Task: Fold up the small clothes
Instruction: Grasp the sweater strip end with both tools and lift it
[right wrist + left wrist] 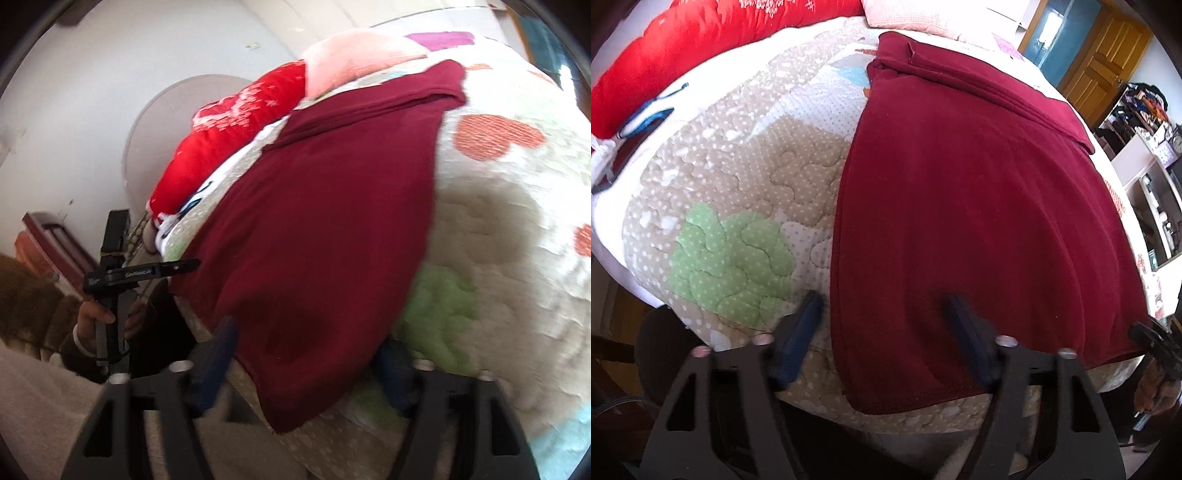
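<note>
A dark red garment point(979, 206) lies spread flat on a quilted bed, with a folded band along its far edge. It also shows in the right wrist view point(325, 229). My left gripper point(886, 306) is open, its fingers straddling the garment's near left edge just above the near left corner. My right gripper point(306, 336) is open around the garment's near right corner; its right finger is mostly hidden under the cloth. The left gripper also shows in the right wrist view point(177, 267), and the right gripper shows at the edge of the left wrist view point(1156, 343).
The patterned quilt point(738, 192) covers the bed. A red pillow point(665, 62) and a pink pillow point(923, 14) lie at the far end. Shelves with clutter point(1152, 155) and a wooden door point(1100, 62) stand at the right. The bed's near edge drops off below the grippers.
</note>
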{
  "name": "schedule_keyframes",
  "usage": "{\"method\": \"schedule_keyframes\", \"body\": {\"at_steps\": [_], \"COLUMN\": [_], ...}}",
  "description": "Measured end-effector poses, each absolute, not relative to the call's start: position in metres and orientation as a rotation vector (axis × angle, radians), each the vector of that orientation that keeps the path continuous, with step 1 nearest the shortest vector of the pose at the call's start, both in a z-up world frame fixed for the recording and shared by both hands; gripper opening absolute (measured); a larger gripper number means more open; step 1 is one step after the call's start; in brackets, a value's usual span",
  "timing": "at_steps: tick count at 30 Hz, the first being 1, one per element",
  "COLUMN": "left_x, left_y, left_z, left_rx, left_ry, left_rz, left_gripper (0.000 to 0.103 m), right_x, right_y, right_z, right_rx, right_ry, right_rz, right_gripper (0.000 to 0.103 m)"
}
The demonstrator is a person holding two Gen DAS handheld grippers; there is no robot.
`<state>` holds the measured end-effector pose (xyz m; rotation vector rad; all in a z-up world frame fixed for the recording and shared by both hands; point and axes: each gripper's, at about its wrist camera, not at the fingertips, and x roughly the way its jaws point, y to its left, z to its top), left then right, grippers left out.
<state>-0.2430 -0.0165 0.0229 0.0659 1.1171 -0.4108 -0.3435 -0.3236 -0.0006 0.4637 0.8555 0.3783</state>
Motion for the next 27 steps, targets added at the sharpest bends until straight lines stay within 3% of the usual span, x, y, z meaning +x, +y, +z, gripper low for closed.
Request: {"method": "schedule_keyframes", "body": {"at_steps": [1, 4, 17, 27], "left_x": [-0.243, -0.240, -0.218, -0.125], "left_y": [-0.016, -0.009, -0.012, -0.041], "left_z": [0.025, 0.029, 0.059, 0.117], "left_rx": [0.071, 0.003, -0.083, -0.205], "left_ry": [1.109, 1.123, 1.125, 0.962], "left_rz": [-0.408, -0.445, -0.591, -0.644], "left_gripper": [0.044, 0.011, 0.009, 0.009], "right_x": [-0.341, -0.336, -0.317, -0.242], "right_y": [-0.320, -0.314, -0.326, -0.363], "right_z": [-0.002, -0.004, 0.042, 0.107], "right_rx": [0.467, 0.478, 0.543, 0.470], "right_ry": [0.862, 0.856, 0.719, 0.549], "right_rz": [0.400, 0.412, 0.472, 0.403], "right_gripper": [0.034, 0.028, 0.022, 0.022]}}
